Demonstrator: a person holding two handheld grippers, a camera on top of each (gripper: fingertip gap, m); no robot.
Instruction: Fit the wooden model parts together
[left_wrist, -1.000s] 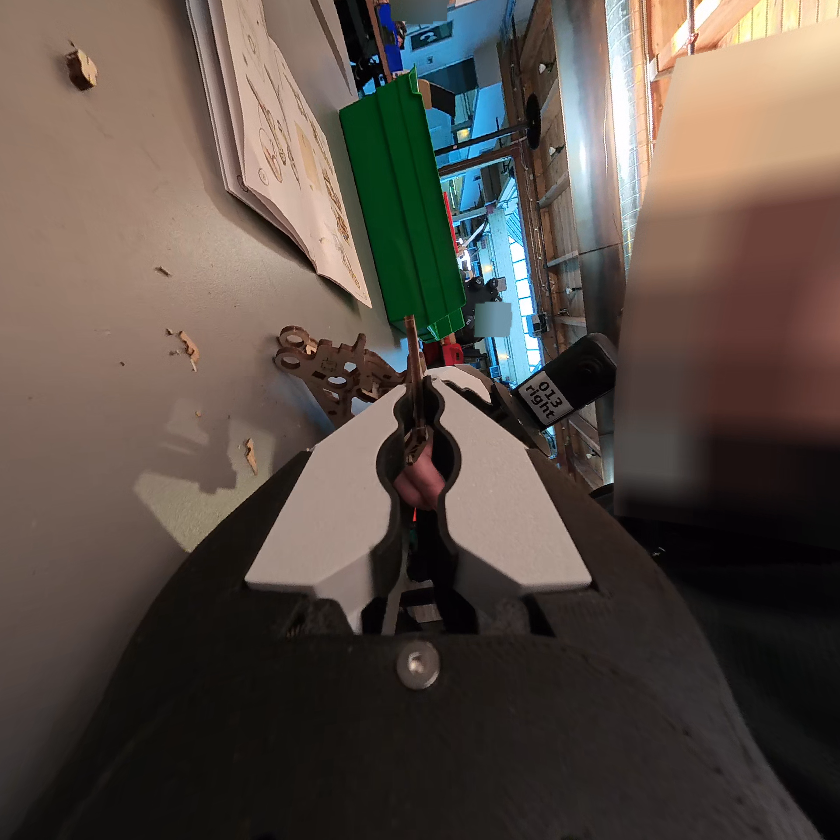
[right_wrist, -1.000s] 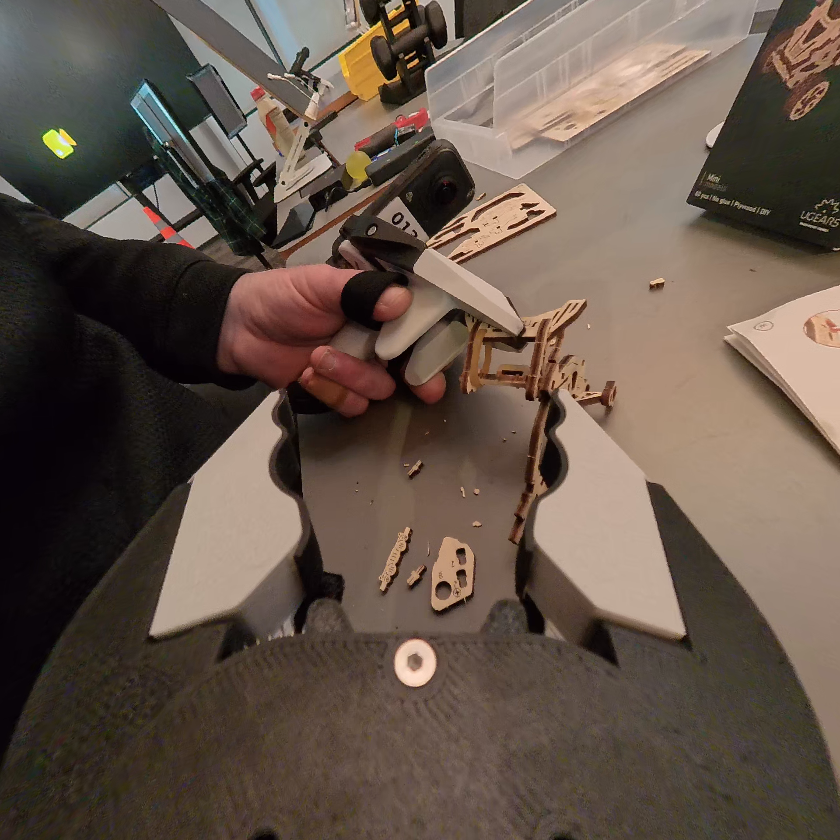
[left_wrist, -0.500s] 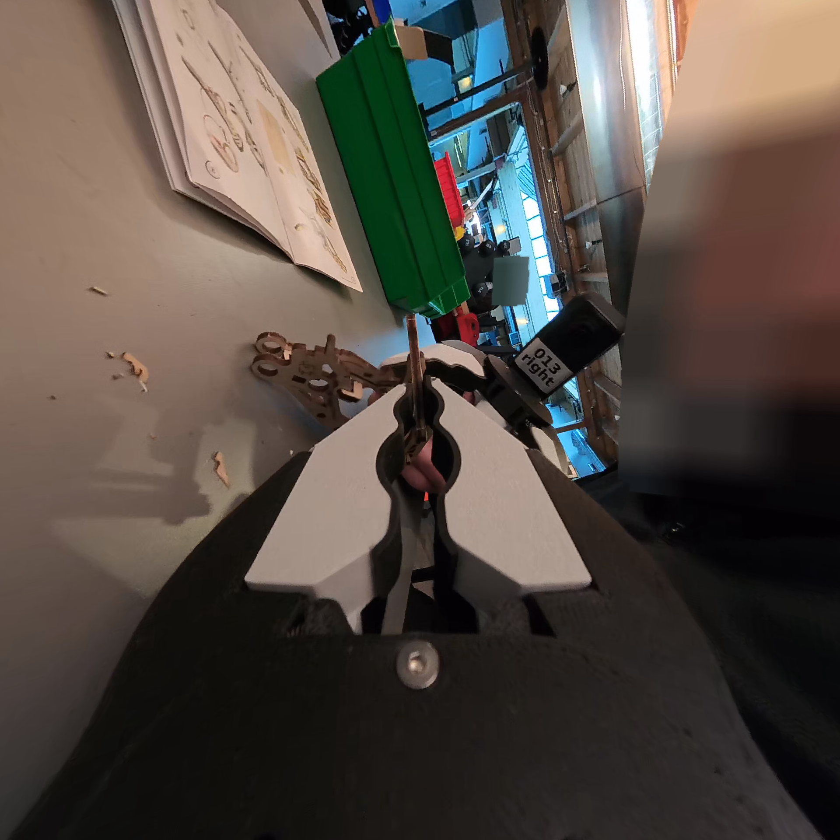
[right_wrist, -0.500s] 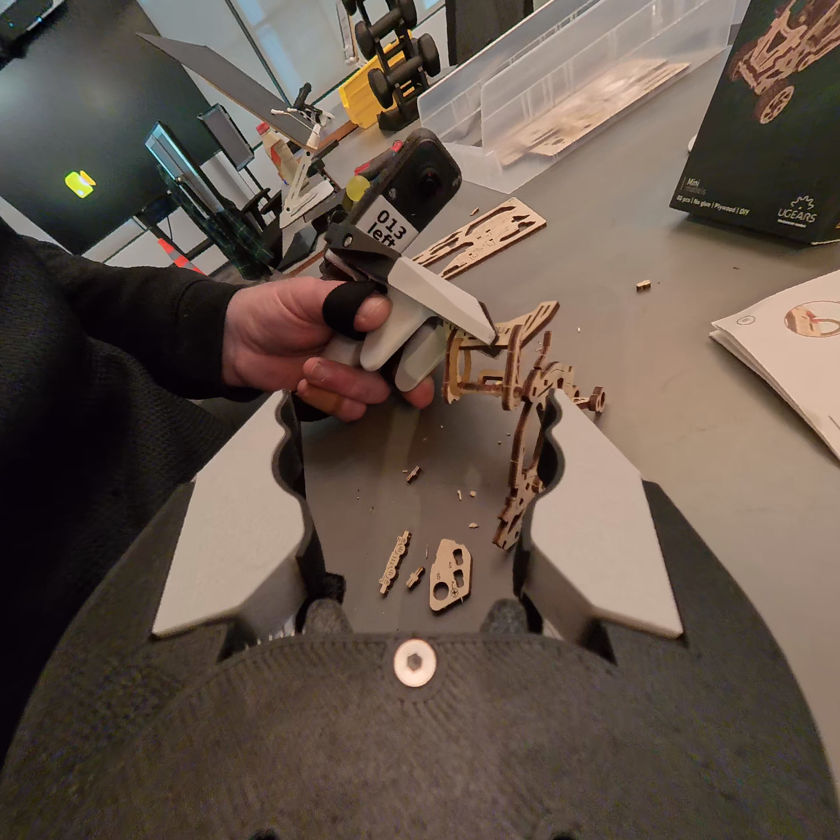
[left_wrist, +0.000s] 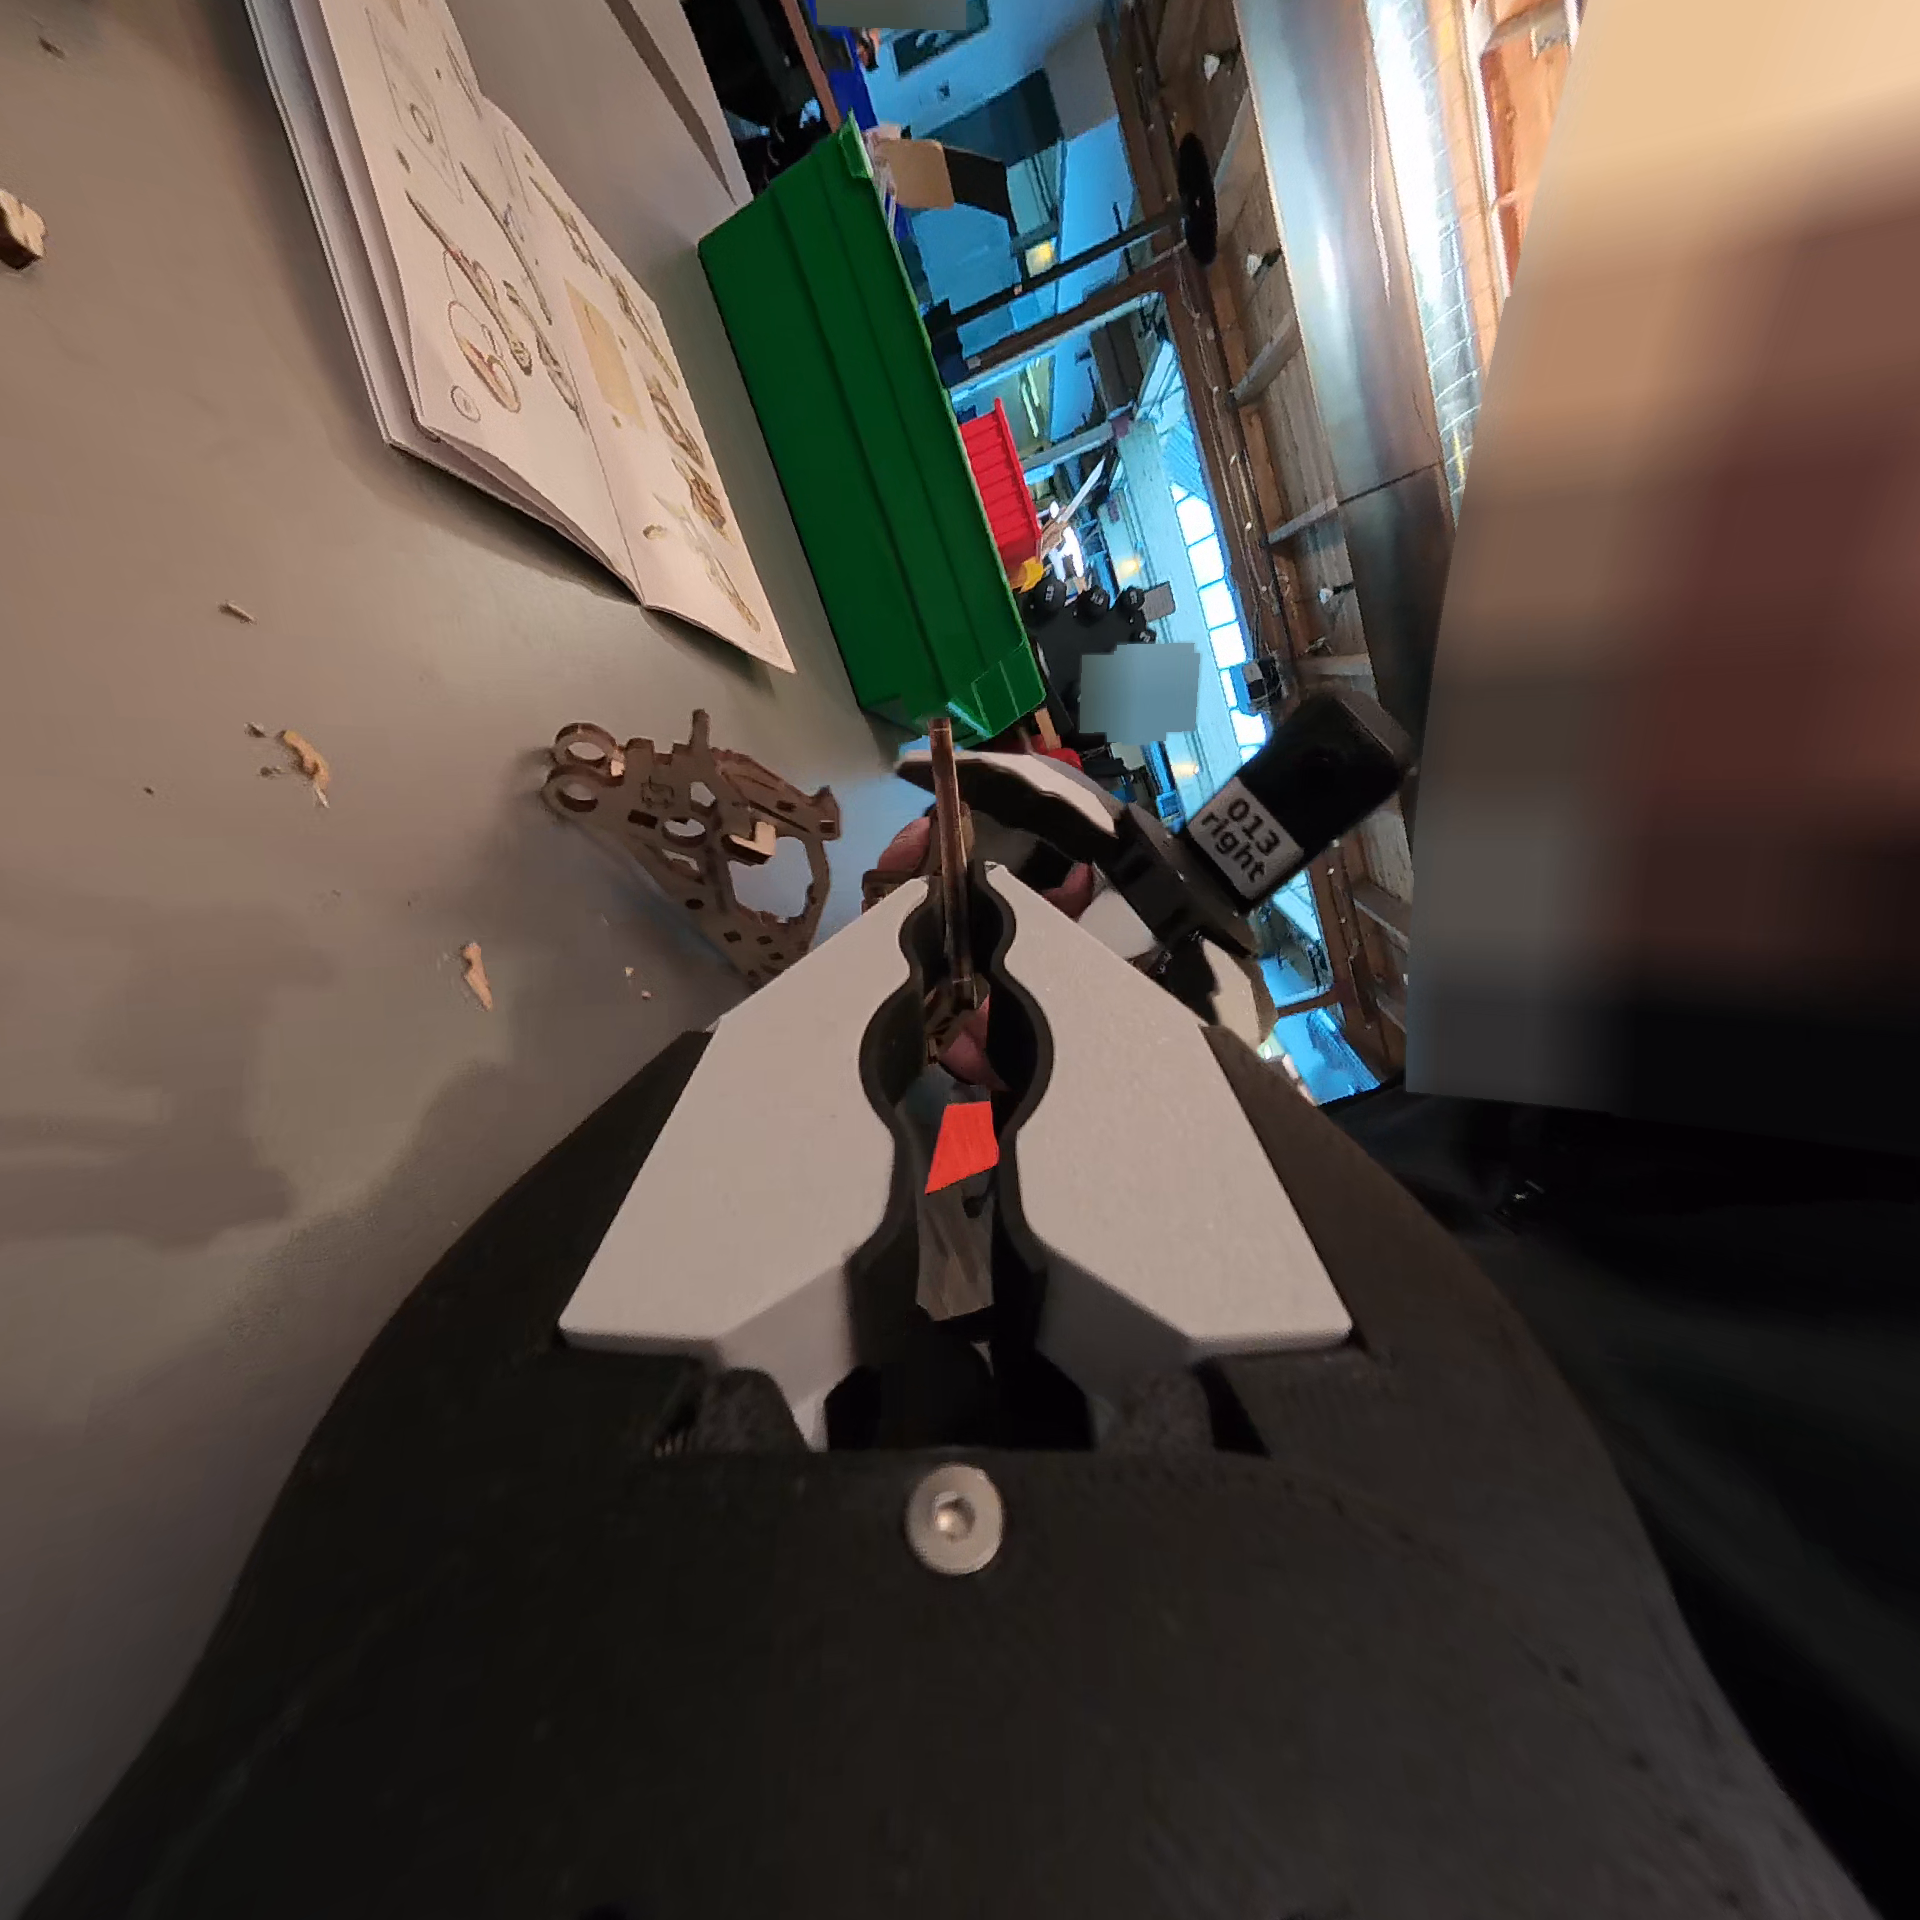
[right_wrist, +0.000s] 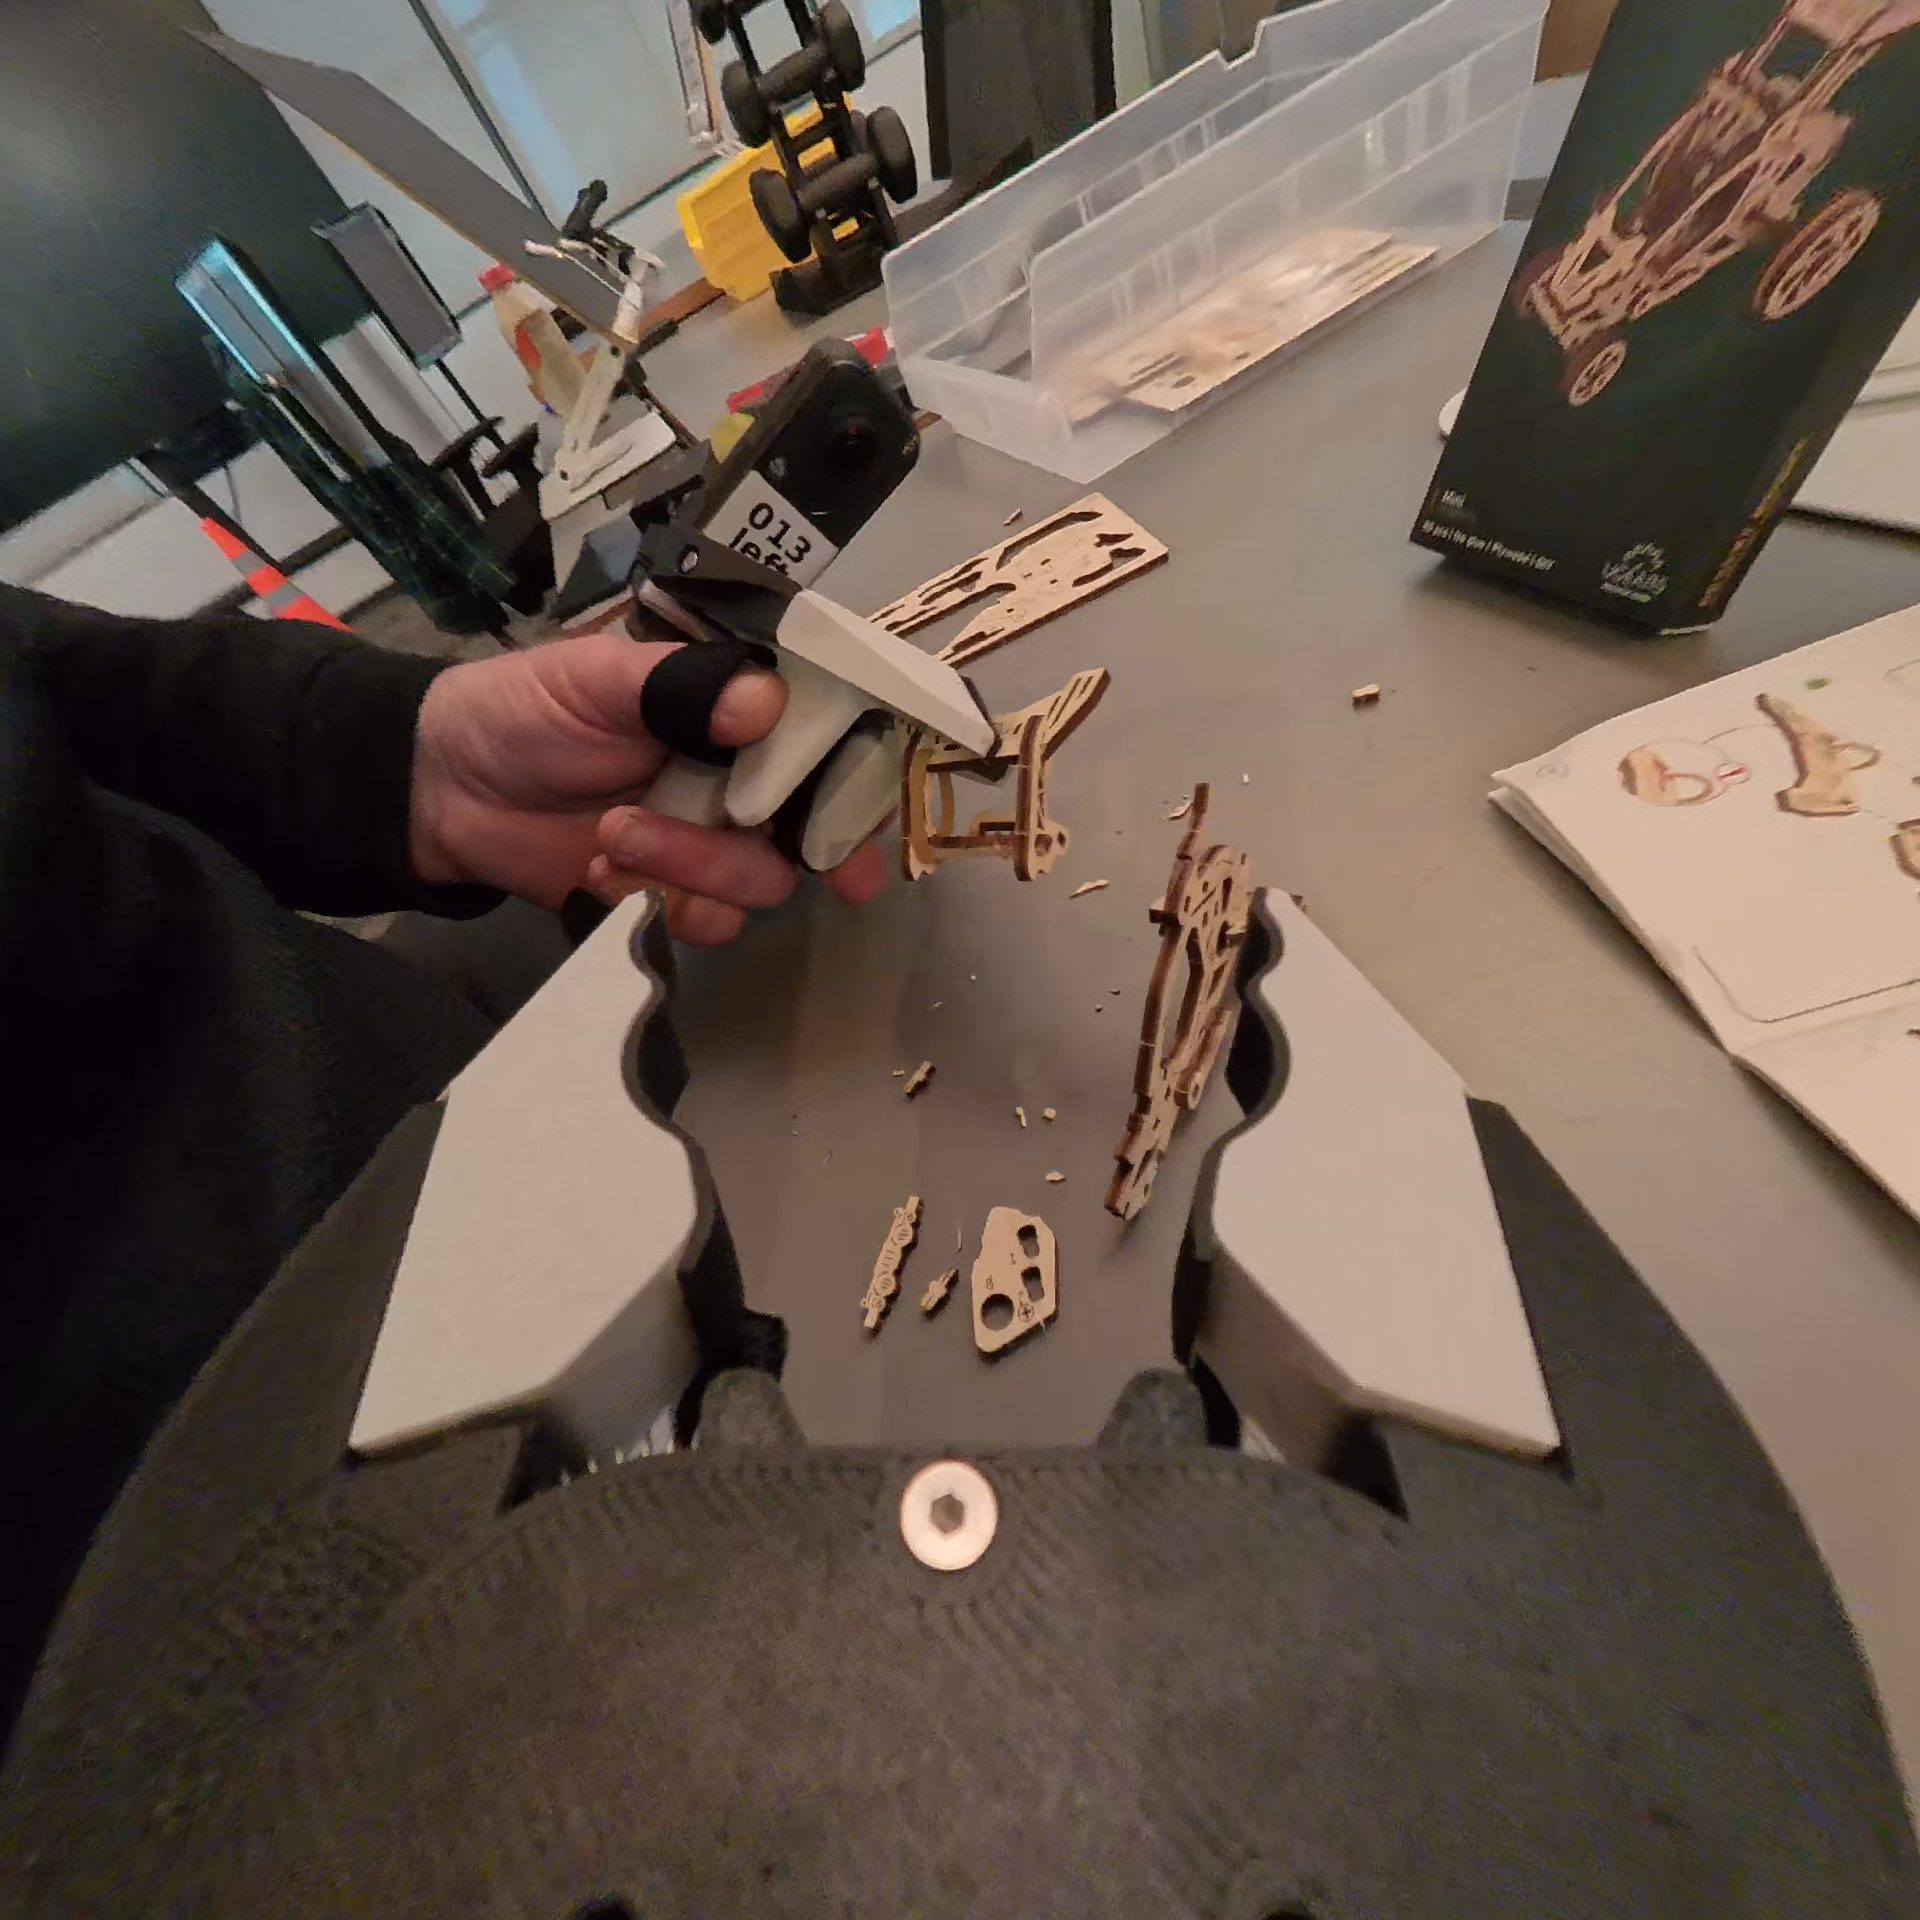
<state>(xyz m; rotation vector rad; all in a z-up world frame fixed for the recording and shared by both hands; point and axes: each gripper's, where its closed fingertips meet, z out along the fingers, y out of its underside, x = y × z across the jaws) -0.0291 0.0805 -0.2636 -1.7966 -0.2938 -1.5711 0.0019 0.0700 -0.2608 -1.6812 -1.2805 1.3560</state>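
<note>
Your left gripper (right_wrist: 971, 732) pinches the small pale wooden frame subassembly (right_wrist: 977, 790) above the grey table (right_wrist: 1351, 831). Your right gripper (right_wrist: 961, 1023), spread wide, has the flat curved perforated wooden side panel (right_wrist: 1184, 1018) leaning against 1 finger. Next, likely clamp the panel and align its slots with the frame.

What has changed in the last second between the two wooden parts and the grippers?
The frame in the left gripper has come apart from the side panel, which now stands alone against the right gripper's finger. The left gripper stays shut on the frame, the right stays open, and the small pieces lie where they were.
</note>
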